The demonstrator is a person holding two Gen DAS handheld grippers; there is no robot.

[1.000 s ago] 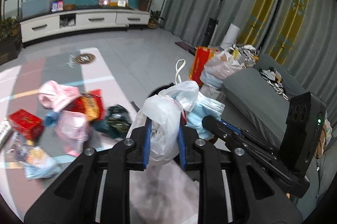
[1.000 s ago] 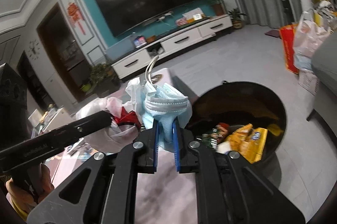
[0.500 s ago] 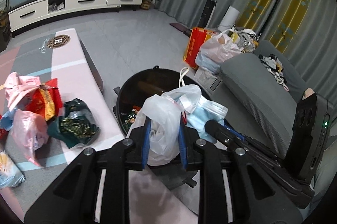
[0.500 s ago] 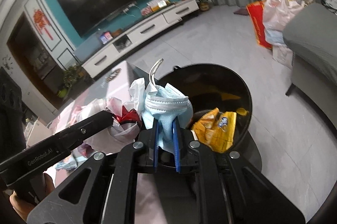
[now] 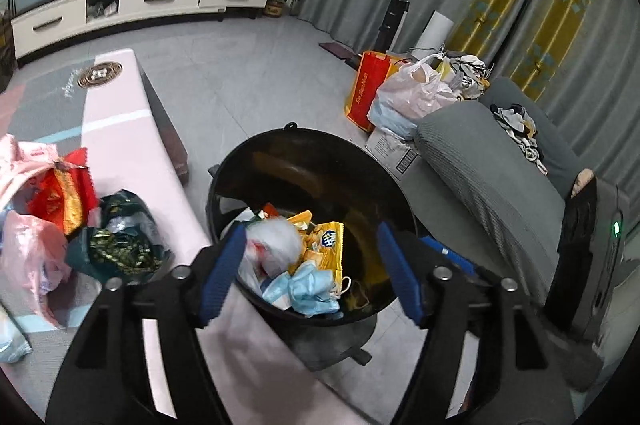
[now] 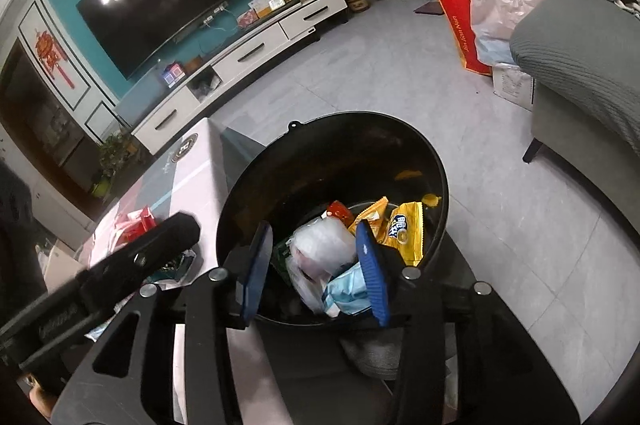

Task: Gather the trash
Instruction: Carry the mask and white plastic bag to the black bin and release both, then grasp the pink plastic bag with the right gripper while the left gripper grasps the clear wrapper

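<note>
A black round trash bin (image 5: 280,153) (image 6: 436,161) stands on the floor beside the low table. Inside lie a white plastic bag (image 5: 276,241) (image 6: 324,245), a blue face mask (image 5: 308,289) (image 6: 348,285) and yellow snack wrappers (image 5: 328,245) (image 6: 404,229). My left gripper (image 5: 310,269) is open and empty above the bin's near rim. My right gripper (image 6: 316,269) is open and empty above the bin too. On the table (image 5: 124,145) lie a green wrapper (image 5: 116,249), a red wrapper (image 5: 60,193) and pink bags (image 5: 28,257).
A grey sofa (image 5: 500,177) (image 6: 580,65) stands right of the bin. A red paper bag (image 5: 366,89) and a full plastic bag (image 5: 412,93) sit on the floor beyond it. A white TV cabinet (image 5: 132,1) lines the far wall.
Both grippers opened over the bin. The white plastic bag and the blue mask dropped from them into the bin. Both views moved closer over the bin.
</note>
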